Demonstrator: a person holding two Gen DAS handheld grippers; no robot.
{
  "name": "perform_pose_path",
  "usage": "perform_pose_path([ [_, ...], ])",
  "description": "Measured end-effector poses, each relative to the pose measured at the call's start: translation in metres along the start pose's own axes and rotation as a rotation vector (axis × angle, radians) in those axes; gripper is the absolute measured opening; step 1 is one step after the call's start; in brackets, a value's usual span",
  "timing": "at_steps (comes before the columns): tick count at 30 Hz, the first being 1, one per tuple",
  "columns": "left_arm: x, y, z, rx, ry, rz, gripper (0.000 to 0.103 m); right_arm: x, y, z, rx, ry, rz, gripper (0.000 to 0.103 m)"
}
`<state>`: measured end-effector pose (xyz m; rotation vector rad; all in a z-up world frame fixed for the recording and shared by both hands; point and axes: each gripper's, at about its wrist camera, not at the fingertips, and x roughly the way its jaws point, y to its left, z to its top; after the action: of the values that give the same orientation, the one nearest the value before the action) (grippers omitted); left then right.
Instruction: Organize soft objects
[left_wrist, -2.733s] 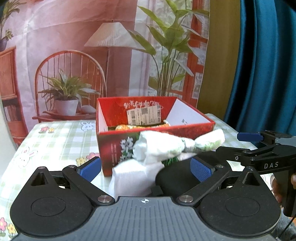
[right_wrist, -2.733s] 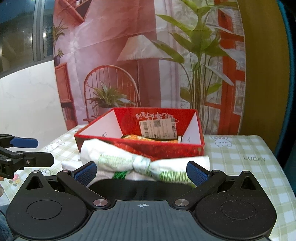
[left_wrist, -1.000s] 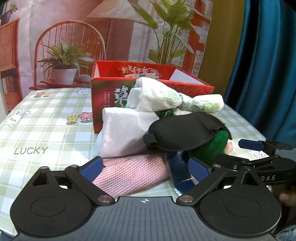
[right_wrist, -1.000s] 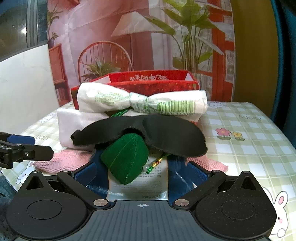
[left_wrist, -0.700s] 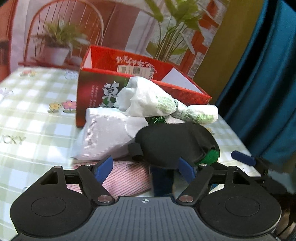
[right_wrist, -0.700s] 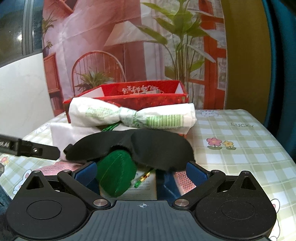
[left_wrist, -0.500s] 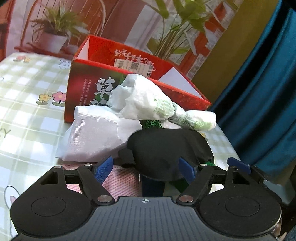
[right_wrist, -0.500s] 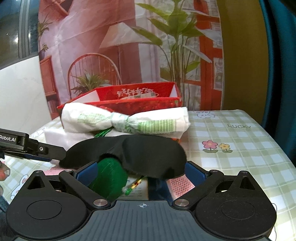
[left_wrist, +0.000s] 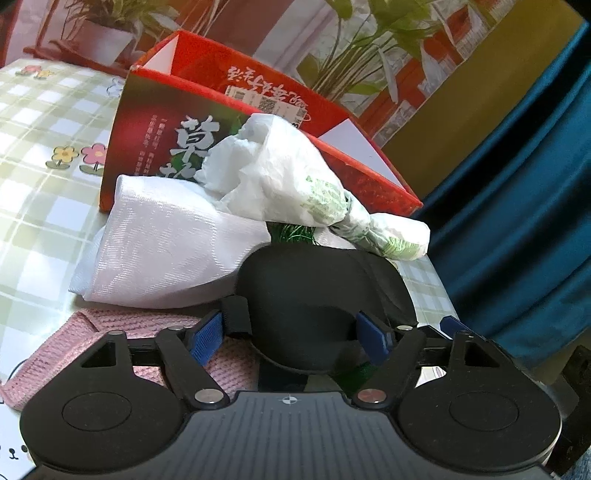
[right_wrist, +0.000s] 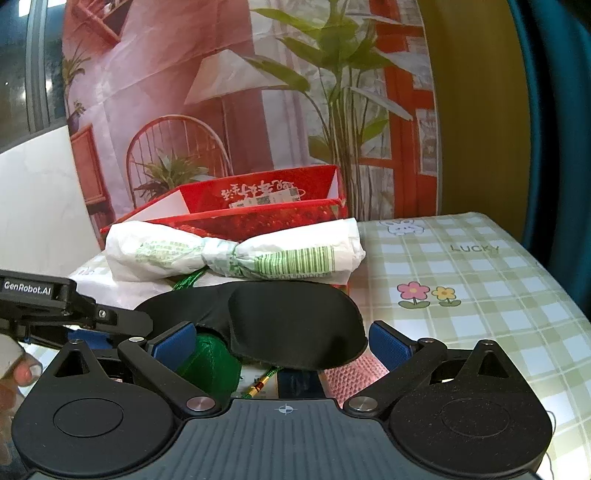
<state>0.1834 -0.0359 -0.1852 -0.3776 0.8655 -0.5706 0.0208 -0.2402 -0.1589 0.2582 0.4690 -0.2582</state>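
Observation:
A black eye mask (left_wrist: 317, 295) tops a heap of soft things in front of the red box (left_wrist: 155, 147). My left gripper (left_wrist: 290, 338) straddles the mask's near end, jaws closing, pads beside it without a clear squeeze. In the right wrist view the eye mask (right_wrist: 280, 317) droops over a green yarn ball (right_wrist: 210, 358), and both lie between the wide pads of my open right gripper (right_wrist: 282, 343). A white plastic bag (left_wrist: 280, 173) with green print rests on a white cloth (left_wrist: 166, 251). A pink knitted cloth (left_wrist: 122, 325) lies underneath.
The open red box (right_wrist: 258, 218) stands behind the heap. A green checked tablecloth (right_wrist: 461, 295) covers the table, bare to the right of the heap. A teal curtain (left_wrist: 517, 184) hangs past the table's right edge. A person's fingers (right_wrist: 22, 369) show at far left.
The left gripper has rolled, swung closer over the mask, and its pads have narrowed around it. The right gripper has shifted slightly, so the mask now sits lower between its pads.

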Motion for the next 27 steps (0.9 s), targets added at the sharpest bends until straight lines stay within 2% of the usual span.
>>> perform_pose_path([
  [1, -0.001, -0.002, 0.000, 0.021, -0.003, 0.013, 0.056, 0.000, 0.000, -0.001, 0.005, 0.001, 0.001, 0.099],
  [2, -0.003, -0.004, 0.000, 0.041, -0.002, 0.031, 0.040, 0.000, 0.000, -0.001, 0.008, 0.002, 0.002, 0.099],
  [3, -0.004, -0.006, 0.000, 0.063, -0.004, 0.049, 0.029, 0.000, 0.000, -0.001, 0.009, 0.003, 0.002, 0.099],
  [6, -0.015, -0.008, -0.001, 0.103, -0.037, 0.082, 0.016, 0.000, 0.000, -0.001, 0.009, 0.007, -0.001, 0.099],
  [15, -0.043, -0.009, -0.013, 0.196, -0.107, 0.207, 0.011, 0.001, 0.001, -0.004, 0.031, 0.020, 0.007, 0.097],
  [19, -0.045, 0.002, -0.021, 0.183, -0.085, 0.244, 0.010, 0.004, 0.000, -0.015, 0.053, 0.052, 0.013, 0.095],
  [23, -0.044, 0.011, -0.023, 0.155, -0.074, 0.257, 0.010, 0.010, 0.000, -0.027, 0.065, 0.084, 0.013, 0.089],
  [27, -0.047, 0.015, -0.024, 0.134, -0.087, 0.240, 0.010, 0.011, -0.004, -0.026, 0.083, 0.076, 0.013, 0.089],
])
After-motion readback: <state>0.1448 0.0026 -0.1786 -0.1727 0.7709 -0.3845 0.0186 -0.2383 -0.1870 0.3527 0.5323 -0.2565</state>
